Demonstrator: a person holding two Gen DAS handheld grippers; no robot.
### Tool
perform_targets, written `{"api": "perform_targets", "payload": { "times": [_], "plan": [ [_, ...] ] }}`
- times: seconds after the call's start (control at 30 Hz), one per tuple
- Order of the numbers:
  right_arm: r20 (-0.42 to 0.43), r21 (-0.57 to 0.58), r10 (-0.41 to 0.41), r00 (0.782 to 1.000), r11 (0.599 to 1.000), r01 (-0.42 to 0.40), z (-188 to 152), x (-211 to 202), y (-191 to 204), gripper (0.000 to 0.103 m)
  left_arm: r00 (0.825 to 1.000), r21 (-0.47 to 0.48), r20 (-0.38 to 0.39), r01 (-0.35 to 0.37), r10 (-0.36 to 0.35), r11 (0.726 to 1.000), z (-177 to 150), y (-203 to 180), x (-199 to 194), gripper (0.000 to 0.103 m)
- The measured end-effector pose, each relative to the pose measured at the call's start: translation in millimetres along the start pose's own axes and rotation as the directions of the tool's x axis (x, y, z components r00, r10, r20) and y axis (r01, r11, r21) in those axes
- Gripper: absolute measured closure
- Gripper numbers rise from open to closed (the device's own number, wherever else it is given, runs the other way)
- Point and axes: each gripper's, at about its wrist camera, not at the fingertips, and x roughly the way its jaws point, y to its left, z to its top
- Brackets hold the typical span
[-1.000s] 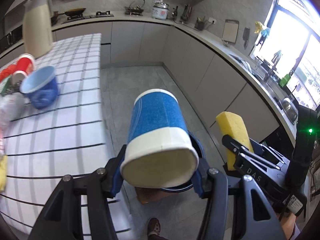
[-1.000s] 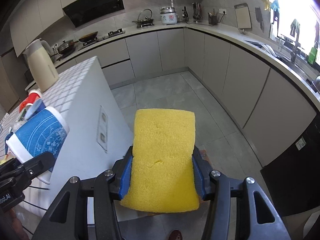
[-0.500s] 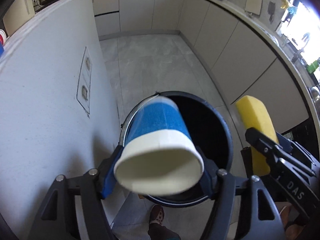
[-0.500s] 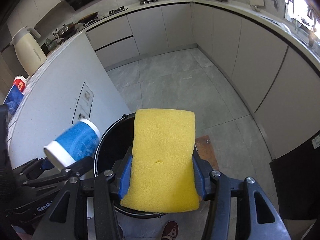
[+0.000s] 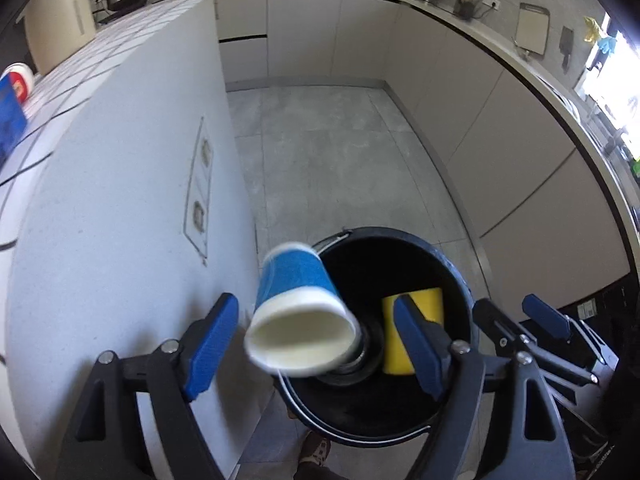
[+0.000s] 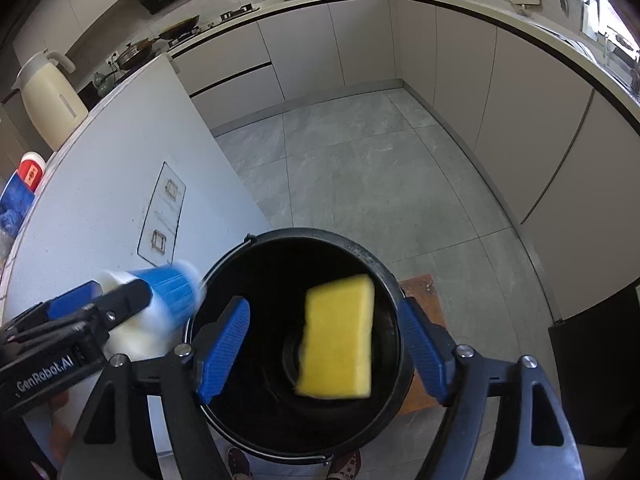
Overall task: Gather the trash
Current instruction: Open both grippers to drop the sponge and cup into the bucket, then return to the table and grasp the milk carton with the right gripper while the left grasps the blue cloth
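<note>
A black bucket (image 5: 464, 280) stands on the floor beside the white island; it also shows in the right wrist view (image 6: 384, 264). My left gripper (image 5: 316, 340) is open, and a blue-and-white paper cup (image 5: 298, 312) falls free between its jaws over the bucket's left rim. The cup is blurred in the right wrist view (image 6: 172, 288). My right gripper (image 6: 324, 348) is open above the bucket, and a yellow sponge (image 6: 340, 340) drops free into it. The sponge also shows inside the bucket in the left wrist view (image 5: 416, 300).
The white island side panel (image 5: 120, 220) with sockets stands just left of the bucket. On its tiled top are a cream kettle (image 6: 48, 104), a red cup (image 6: 32, 168) and a blue cup (image 6: 16, 204). Grey floor (image 6: 360, 168) and cabinets lie beyond. A shoe (image 5: 314, 452) shows below.
Both grippers moved from beside the countertop to over the bucket, then opened. The cup and the sponge have left the jaws and are falling.
</note>
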Motion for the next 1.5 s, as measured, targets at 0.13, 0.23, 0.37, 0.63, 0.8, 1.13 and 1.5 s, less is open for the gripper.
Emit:
{"api": "perform_targets", "payload": {
  "times": [0.13, 0.23, 0.37, 0.63, 0.8, 1.13, 1.5],
  "plan": [
    [0.032, 0.030, -0.027, 0.999, 0.999, 0.026, -1.5, -8.2, -7.2, 0.025, 0.999, 0.012, -0.020, 0.047, -0.047, 0.999, -1.5, -5.0, 8.8, 0.022],
    [0.025, 0.044, -0.045, 0.999, 0.998, 0.044, -4.2, -9.7, -14.4, 0.025, 0.998, 0.017, -0.033, 0.050, -0.049, 0.999, 1.1, -9.1, 11.8, 0.022],
    [0.015, 0.060, -0.060, 0.998, 0.996, 0.059, -7.0, -11.0, -21.6, 0.025, 0.999, -0.006, -0.024, 0.029, -0.030, 1.000, 7.2, -5.9, 5.6, 0.022],
    [0.043, 0.059, -0.080, 0.996, 0.995, 0.077, -3.3, -34.9, -9.6, 0.025, 0.999, 0.034, 0.030, -0.030, 0.029, 0.999, 16.4, -5.4, -28.1, 0.022],
    [0.074, 0.079, -0.112, 0.991, 0.991, 0.106, -3.6, -68.6, 4.1, 0.025, 0.997, 0.055, 0.079, -0.001, -0.003, 0.998, 16.3, -0.4, -71.0, 0.022],
    [0.163, 0.108, -0.114, 0.980, 0.989, 0.097, -7.2, -139.0, 57.6, 0.025, 0.984, 0.096, 0.173, 0.034, -0.051, 0.995, 10.2, 51.0, -161.0, 0.022],
    [0.223, 0.015, -0.029, 0.974, 1.000, 0.026, -22.4, -177.5, 187.4, 0.023, 0.974, 0.012, 0.224, -0.034, 0.030, 0.999, -13.6, 163.8, -201.1, 0.022]
  ]
}}
